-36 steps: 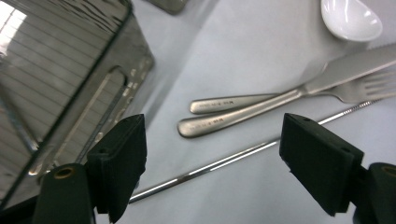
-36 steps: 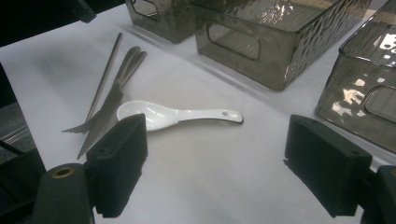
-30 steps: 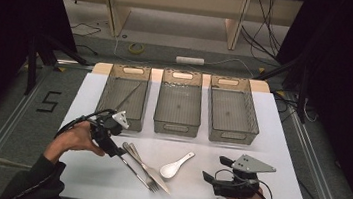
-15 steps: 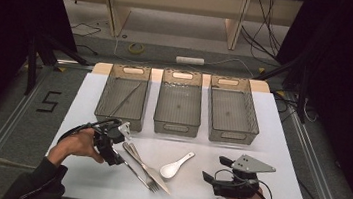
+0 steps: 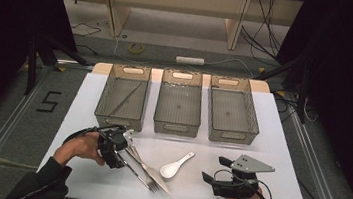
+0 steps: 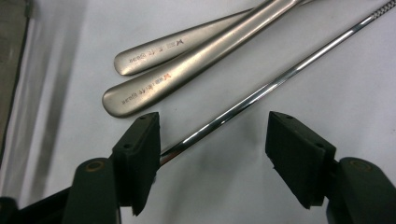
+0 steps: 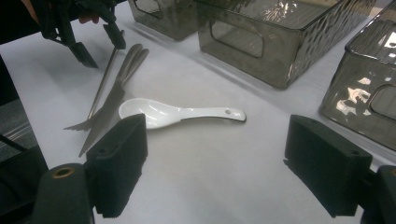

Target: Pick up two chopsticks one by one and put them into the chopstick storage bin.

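A metal knife and fork lie side by side on the white table, their matte handles pointing at my left gripper. A thin shiny chopstick lies beside them. It runs between the open jaws of the left gripper and touches one pad. A white ceramic spoon lies to the right of the cutlery. My right gripper rests open near the front edge, with the spoon ahead of its jaws and nothing between them.
Three clear grey bins stand in a row at the back: left, middle, right. A single chopstick lies in the left bin. The table's front edge runs just behind both hands.
My left gripper has moved down and slightly nearer, lowering over the handle ends of the cutlery. The right gripper and the spoon have stayed put.
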